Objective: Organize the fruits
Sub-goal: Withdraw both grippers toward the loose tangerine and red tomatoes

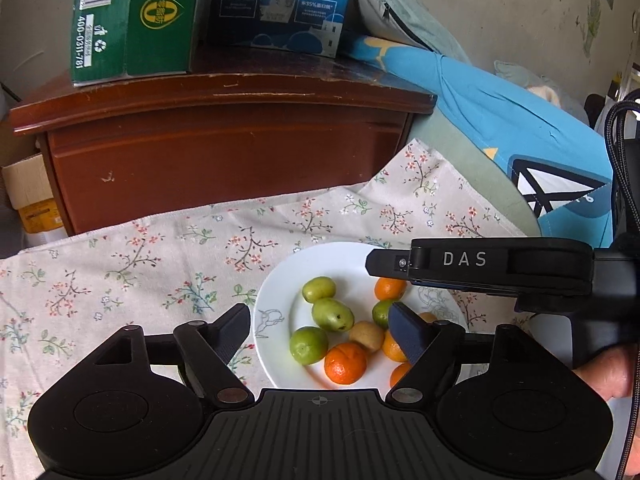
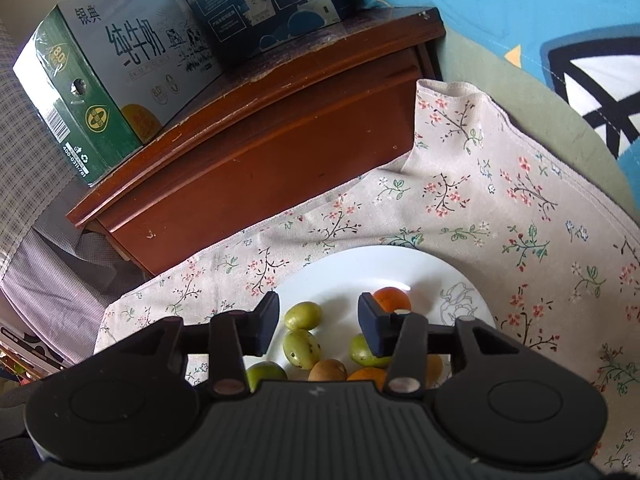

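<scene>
Floral cloth (image 1: 160,256), 2 claws tilted over plate (image 1: 280,308)

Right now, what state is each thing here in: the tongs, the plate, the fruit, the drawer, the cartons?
Left tongs: open, empty, over the plate.
Right tongs: open, empty.
White plate: upright on the cloth, holding fruit.
Green fruits: loose, whole.
Oranges: unpeeled.
Wooden drawer: shut.
Green carton: closed.
Blue carton: closed.

Beyond my reach stands a brown wooden nightstand (image 1: 224,136). On top sit a green milk carton (image 1: 132,20) and, beside it, a blue carton (image 1: 280,0); a blue pillow (image 1: 500,112) lies beside the nightstand.
</scene>
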Demonstrator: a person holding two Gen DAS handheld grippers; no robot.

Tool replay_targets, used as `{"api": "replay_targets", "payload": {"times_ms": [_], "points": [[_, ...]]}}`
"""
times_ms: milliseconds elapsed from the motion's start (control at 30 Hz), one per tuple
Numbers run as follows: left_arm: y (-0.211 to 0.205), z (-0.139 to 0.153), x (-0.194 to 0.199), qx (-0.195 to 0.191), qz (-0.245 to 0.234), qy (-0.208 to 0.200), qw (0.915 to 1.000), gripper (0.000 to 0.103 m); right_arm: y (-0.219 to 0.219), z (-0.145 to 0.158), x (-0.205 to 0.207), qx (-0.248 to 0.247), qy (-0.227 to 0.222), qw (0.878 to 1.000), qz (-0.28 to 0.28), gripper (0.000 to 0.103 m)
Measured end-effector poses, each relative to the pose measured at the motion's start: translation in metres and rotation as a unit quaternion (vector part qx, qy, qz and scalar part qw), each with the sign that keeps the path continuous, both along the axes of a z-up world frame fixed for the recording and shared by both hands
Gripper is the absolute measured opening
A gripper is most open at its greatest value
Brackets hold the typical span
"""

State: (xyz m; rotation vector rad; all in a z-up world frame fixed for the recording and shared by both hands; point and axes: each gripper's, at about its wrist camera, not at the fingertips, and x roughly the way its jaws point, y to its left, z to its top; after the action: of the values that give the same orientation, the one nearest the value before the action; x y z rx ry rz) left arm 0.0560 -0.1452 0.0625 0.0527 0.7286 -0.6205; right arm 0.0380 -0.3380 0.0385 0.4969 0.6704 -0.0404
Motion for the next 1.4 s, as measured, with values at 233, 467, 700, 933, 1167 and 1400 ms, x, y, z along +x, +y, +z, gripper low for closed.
{"api": "replay_targets", "payload": {"times_ms": [233,467,700,933,1167,1400], "points": [[0.032,0.016,-0.01,0.014,0.032,-0.012,0.9993,0.083,0.01,0.008,-0.017,-0.011,-0.005,1.0,0.011,0.045],[0.064,0.022,-0.019,0.009,0.067,-0.002,0.9977,0.084,0.024,0.009,-0.035,-0.014,-0.002,1.0,0.025,0.046],[0.092,0.023,-0.028,0.004,0.104,0.014,0.9945,0.084,0.044,0.005,-0.059,-0.014,0.006,0.999,0.046,0.046],[0.112,0.018,-0.038,0.013,0.13,0.021,0.9911,0.084,0.069,-0.001,-0.081,-0.023,0.011,0.997,0.073,0.047],[0.121,0.006,-0.047,0.036,0.14,0.037,0.9889,0.084,0.085,-0.013,-0.096,-0.015,0.026,0.996,0.089,0.047],[0.127,-0.007,-0.052,0.059,0.151,0.051,0.9854,0.084,0.101,-0.026,-0.101,-0.031,0.044,0.993,0.108,0.047]]}}
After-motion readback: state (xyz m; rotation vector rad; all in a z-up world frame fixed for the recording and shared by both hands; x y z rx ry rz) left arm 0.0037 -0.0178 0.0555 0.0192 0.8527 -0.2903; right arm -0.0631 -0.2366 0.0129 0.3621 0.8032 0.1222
